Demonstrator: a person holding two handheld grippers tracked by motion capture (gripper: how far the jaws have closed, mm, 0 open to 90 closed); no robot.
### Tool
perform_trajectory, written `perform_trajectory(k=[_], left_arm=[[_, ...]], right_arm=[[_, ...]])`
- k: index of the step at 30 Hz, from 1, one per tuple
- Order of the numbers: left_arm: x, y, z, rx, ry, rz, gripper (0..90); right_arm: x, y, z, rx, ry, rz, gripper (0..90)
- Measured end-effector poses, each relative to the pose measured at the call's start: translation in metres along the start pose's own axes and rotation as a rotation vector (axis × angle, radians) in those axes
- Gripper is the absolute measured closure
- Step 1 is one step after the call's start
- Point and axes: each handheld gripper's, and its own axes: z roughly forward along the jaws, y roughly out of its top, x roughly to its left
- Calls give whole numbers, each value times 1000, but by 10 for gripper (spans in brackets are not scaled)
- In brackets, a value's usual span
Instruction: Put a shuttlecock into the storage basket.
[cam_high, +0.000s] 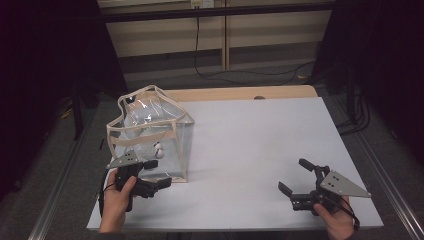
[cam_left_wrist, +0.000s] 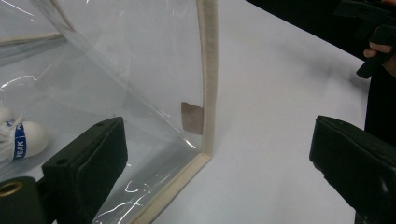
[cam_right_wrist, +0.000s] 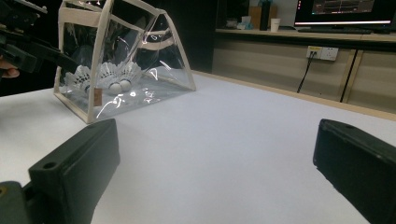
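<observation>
Two grippers out, both with jaws spread wide and nothing in them. My left gripper (cam_high: 159, 176) is right up against the near corner of the clear bag (cam_high: 150, 132), which stands at the left side of the table (cam_high: 260, 145), closer to the near edge than the far one. In the left gripper view the bag's cream corner trim (cam_left_wrist: 208, 79) sits between my jaws, with one jaw overlapping the clear panel. My right gripper (cam_high: 295, 176) is well apart, near the right front corner.

What could go wrong, I reckon: the bag is floppy, see-through plastic, so if I close on the panel instead of the trim it'll likely buckle or slip out. Push sideways and the whole thing could slide or tip, rolling the shuttlecocks (cam_right_wrist: 109, 74) around inside. The top is already sagging, which makes the opening hard to judge.

Room-wise, plenty of bare table between the bag and my right hand. Less so on the left: the bag sits near that edge, so I'd drag it rightward, not away.
</observation>
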Motion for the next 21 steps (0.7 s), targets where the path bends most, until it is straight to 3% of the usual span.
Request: perform_trajectory(k=[21], left_arm=[[-1,-1,1,11,5,10,44]], right_arm=[[0,0,-1,-2,-1,-4,2]])
